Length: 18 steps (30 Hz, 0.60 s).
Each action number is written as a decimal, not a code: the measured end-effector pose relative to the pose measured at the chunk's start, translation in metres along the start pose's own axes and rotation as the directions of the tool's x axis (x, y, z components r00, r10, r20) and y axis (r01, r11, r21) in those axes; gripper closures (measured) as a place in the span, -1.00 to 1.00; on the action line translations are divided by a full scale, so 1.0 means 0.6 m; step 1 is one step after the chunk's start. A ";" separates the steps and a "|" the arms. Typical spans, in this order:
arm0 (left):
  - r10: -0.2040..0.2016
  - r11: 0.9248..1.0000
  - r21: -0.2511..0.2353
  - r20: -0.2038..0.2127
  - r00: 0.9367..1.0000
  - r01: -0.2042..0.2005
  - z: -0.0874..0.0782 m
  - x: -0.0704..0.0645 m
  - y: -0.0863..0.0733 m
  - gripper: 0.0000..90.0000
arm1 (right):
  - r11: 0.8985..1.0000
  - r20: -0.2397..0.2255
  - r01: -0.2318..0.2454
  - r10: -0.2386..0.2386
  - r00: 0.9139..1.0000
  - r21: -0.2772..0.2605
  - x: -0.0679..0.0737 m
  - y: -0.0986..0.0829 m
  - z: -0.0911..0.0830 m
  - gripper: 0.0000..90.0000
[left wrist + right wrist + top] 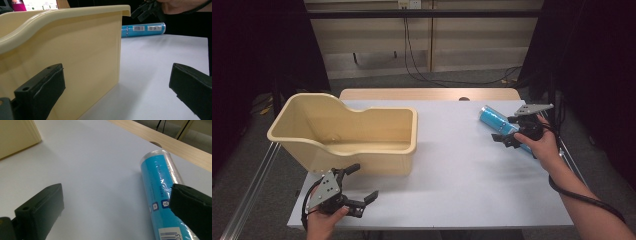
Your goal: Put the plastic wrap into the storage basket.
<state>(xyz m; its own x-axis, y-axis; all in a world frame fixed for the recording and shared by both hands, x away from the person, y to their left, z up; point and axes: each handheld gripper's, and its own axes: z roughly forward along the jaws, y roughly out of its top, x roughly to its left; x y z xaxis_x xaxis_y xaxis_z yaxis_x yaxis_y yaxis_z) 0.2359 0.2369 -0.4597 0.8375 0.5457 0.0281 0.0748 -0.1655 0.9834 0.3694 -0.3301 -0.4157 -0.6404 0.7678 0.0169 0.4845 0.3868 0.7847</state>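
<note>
Table [452, 170] carrying cream tub [362, 150] toward its left edge, blue tube [492, 119] lying near far right corner, right gripper [507, 134] hovering just over tube, jaws spread wide, left gripper [362, 185] idling at near left corner, jaws gaping wide.

Your left hand [323, 217] comes in at the bottom left of the high view, wrapped around the left gripper [360, 184] from below, the grey three-cornered plate facing up. Its fingers [371, 196] stand wide apart, pointing forward and to the right, with nothing between them.

Your right forearm [592, 210] reaches in from the bottom right corner and runs up and to the left, its cable trailing along the arm. Your right hand [544, 142] grips the right gripper [506, 137] from behind. Its fingers [41, 210] are also spread wide and empty, aimed to the left and low over the surface.
</note>
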 end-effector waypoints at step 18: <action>0.013 1.000 0.020 0.005 1.000 -0.013 0.002 0.000 -0.001 -1.00 | 0.978 0.055 -0.038 0.027 0.998 0.207 -0.047 0.013 0.022 -1.00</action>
<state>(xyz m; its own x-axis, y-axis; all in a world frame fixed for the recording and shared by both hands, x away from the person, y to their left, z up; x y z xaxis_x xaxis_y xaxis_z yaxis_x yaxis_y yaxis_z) 0.2366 0.2360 -0.4604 0.8408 0.5398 0.0400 0.0749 -0.1892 0.9791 0.3991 -0.3417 -0.4183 -0.5937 0.8047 0.0040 0.6212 0.4551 0.6379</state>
